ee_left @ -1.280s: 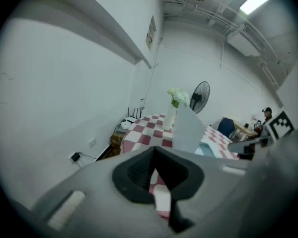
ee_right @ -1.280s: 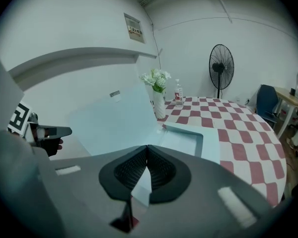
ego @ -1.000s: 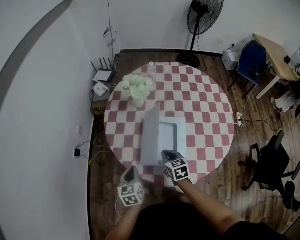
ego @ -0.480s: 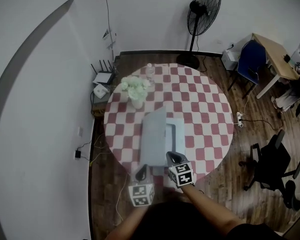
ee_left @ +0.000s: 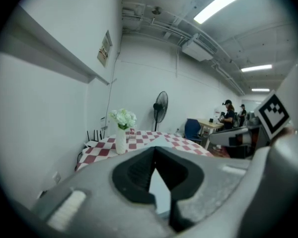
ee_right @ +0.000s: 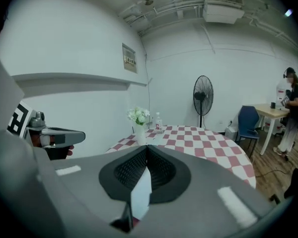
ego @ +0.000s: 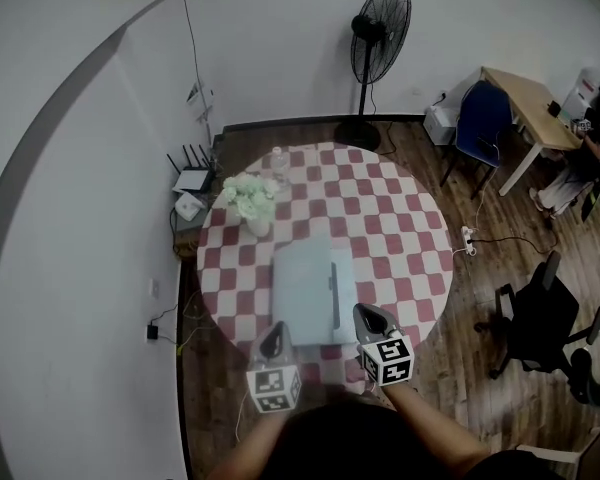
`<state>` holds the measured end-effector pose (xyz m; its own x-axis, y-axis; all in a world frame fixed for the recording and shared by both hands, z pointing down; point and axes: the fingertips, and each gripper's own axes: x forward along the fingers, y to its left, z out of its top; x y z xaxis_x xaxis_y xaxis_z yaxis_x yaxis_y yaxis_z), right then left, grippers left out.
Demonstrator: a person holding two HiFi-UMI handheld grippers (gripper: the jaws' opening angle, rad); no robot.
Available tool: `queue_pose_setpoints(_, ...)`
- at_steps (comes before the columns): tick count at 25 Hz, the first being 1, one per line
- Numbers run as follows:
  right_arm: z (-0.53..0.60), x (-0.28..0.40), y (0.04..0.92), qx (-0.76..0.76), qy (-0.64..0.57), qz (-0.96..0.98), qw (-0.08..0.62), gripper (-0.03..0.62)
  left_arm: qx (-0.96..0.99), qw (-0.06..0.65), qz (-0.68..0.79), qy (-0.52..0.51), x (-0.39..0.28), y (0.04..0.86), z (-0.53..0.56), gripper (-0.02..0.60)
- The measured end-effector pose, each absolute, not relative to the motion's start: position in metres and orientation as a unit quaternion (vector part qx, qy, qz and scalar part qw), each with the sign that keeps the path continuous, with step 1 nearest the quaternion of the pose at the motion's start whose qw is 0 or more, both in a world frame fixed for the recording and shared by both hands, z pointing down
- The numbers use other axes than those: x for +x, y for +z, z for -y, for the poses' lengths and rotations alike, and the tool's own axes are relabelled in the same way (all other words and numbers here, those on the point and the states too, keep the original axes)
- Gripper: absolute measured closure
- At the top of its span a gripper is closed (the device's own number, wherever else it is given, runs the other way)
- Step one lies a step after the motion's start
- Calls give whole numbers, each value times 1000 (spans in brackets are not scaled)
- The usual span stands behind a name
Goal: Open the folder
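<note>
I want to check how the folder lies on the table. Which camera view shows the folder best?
The head view: it looks down on the whole folder, lying on the checked table with all its edges visible. The left gripper view and the right gripper view each show only a pale sliver of it, low in the frame.

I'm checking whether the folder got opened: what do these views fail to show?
- Folder: open or shut is unclear. It is small in the head view, and the bodies of the left claw and right claw mostly block it in their gripper views.
- Bottle label: too small in the head view.
</note>
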<state>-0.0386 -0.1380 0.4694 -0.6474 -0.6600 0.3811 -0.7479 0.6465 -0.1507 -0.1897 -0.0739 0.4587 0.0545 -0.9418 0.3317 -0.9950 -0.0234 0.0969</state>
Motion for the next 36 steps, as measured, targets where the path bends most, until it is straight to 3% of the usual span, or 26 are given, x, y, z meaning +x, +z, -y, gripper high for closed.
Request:
queue_pose_setpoints(13,169,27,433,454,105,877,117,594,727,94,674,91,-175,429,109,578)
queue_pose_setpoints(36,195,40,428,448,80,882,121,594,717,75,686,98,-177,425,128,578)
